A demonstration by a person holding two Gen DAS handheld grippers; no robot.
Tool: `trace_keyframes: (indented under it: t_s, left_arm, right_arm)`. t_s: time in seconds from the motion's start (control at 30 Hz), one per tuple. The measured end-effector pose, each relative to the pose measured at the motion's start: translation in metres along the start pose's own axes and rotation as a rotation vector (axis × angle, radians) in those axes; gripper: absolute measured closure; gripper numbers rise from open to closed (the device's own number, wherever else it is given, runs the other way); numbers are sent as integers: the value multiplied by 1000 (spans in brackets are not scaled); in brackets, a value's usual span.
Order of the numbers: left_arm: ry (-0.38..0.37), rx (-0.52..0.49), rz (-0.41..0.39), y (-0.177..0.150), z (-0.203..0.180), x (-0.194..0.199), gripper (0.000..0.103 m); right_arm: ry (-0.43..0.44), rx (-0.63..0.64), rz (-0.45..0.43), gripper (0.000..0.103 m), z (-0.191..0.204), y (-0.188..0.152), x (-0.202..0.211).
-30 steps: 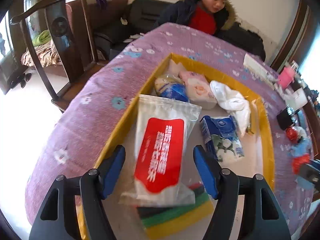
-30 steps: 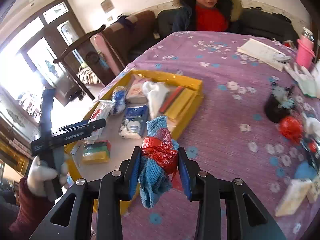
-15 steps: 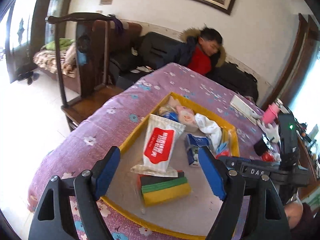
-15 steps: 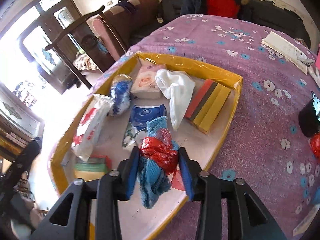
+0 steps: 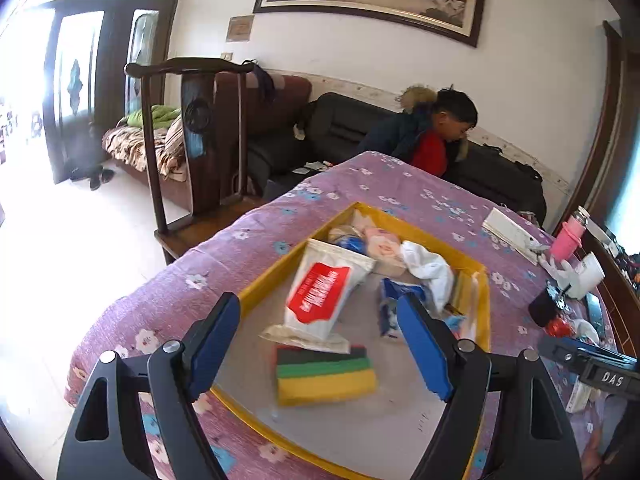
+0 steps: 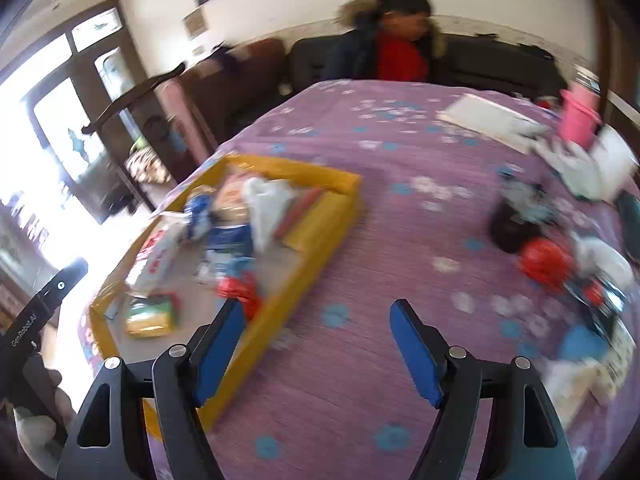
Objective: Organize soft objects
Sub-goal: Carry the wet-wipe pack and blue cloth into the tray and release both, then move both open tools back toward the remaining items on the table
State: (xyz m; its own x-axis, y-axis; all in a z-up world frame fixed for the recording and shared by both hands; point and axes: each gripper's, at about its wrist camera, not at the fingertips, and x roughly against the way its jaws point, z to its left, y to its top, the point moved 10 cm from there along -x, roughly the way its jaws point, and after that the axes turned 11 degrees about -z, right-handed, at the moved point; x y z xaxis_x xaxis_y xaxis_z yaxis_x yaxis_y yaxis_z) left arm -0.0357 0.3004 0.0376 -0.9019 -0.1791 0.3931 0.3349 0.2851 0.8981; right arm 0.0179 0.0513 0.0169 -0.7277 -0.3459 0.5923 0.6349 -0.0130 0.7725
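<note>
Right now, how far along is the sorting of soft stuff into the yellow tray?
Mostly loaded: the yellow tray holds the wipes pack, stacked sponges, white cloth and a red bundle. Both the left gripper and right gripper are open and empty. Left: clutter on the purple tablecloth, including a red item.

One yellow tray (image 5: 485,312), two sponge stacks (image 5: 325,372), one child (image 5: 436,136)

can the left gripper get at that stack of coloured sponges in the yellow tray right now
Probably yes. The left gripper is open and empty, and the sponge stack lies in line between its fingers, though the wipes pack overlaps the stack's far edge.
</note>
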Motion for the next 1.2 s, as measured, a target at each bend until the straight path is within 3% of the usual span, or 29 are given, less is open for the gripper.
trace_keyframes:
  t_s: [0.17, 0.33, 0.5, 1.2]
  left_arm:
    - [-64, 33, 63, -14, -9, 11, 23]
    - [-63, 43, 88, -18, -9, 21, 19]
    - [-54, 37, 83, -17, -10, 26, 19]
    - [-36, 122, 118, -25, 21, 22, 19]
  right_arm:
    - [-26, -58, -26, 23, -34, -14, 20]
    - [-19, -64, -60, 23, -40, -19, 35]
    - [23, -61, -71, 21, -26, -17, 37]
    - [30, -22, -14, 20, 0, -35, 22]
